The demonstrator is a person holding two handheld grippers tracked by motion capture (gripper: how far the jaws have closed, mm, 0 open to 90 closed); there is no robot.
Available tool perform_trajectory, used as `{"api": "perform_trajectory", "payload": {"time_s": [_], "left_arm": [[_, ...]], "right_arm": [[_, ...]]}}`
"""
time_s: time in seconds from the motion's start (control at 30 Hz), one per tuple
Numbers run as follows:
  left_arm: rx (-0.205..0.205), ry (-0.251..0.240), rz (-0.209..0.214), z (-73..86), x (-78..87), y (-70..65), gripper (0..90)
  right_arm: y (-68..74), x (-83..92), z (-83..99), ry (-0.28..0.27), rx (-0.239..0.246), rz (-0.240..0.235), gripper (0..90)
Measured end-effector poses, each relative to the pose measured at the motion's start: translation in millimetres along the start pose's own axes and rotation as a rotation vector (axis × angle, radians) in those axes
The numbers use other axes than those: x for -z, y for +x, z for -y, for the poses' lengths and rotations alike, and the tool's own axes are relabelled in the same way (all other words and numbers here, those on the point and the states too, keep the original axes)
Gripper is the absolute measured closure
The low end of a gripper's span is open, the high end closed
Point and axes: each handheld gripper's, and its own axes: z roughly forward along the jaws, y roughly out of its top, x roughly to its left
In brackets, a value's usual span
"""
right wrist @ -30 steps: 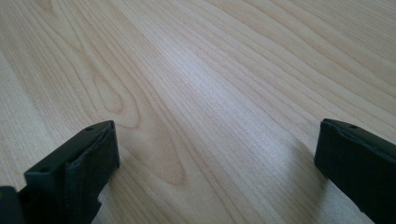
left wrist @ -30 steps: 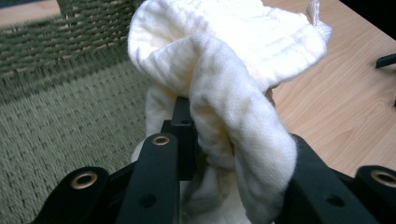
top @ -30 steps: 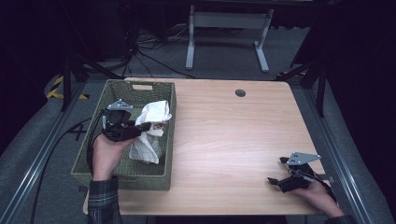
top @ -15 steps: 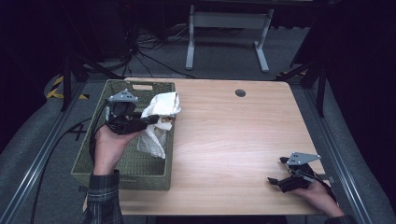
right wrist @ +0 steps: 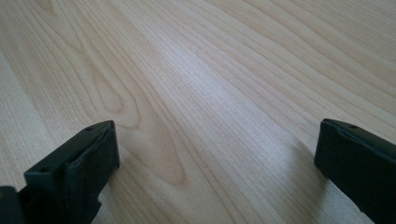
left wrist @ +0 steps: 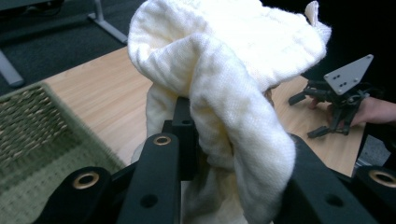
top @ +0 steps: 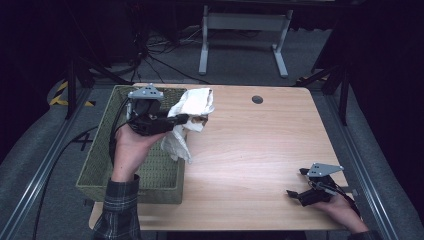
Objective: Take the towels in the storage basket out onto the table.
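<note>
Cloth (top: 187, 117) hangs clamped in the left tool (top: 186, 119), draped over its jaws above the basket (top: 100, 165) edge.

A table (top: 260, 150) is seen from above, with the person's forearms entering at six o'clock. A basket (top: 100, 165) is set on the table's nine o'clock side, running along that edge. Above the basket's three o'clock rim, the left gripper (top: 187, 119) is held aloft, and a cloth (top: 192, 107) is clamped between its jaws; the cloth is draped down over the rim, partly above the basket and partly above the tabletop. A round hole (top: 257, 99) is found near the table's twelve o'clock edge. The right gripper (top: 296, 194) is rested on the tabletop at five o'clock, well apart from the basket, jaws spread. Beyond the table at twelve o'clock, a stand (top: 242, 22) is placed on the floor.
</note>
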Motion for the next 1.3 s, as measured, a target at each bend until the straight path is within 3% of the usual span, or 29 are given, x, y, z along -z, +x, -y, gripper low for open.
{"api": "perform_trajectory", "payload": {"time_s": [0.2, 0.5, 0.77, 1.0, 1.3], "left_arm": [[-0.027, -0.016, 0.045, -11.4, -11.0, -11.5, 73.7], [-0.074, 0.006, 0.119, -19.0, -37.3, -32.5, 73.7], [-0.122, 0.043, 0.183, -15.3, -72.2, -53.6, 73.7], [-0.135, 0.063, 0.228, -9.1, -96.1, -65.6, 73.6], [-0.171, 0.089, 0.223, 1.4, -124.1, -80.7, 73.6]], "right_arm": [[0.0, -0.1, 0.0, -0.001, 0.000, 0.000, 0.2], [0.1, -0.1, 0.1, -0.001, -0.001, 0.000, 0.2], [0.0, 0.1, 0.0, 0.001, 0.001, 0.000, 0.1], [0.1, -0.1, 0.0, -0.001, 0.001, 0.000, 0.1], [0.0, -0.1, 0.1, 0.000, 0.003, 0.000, 0.1]]}}
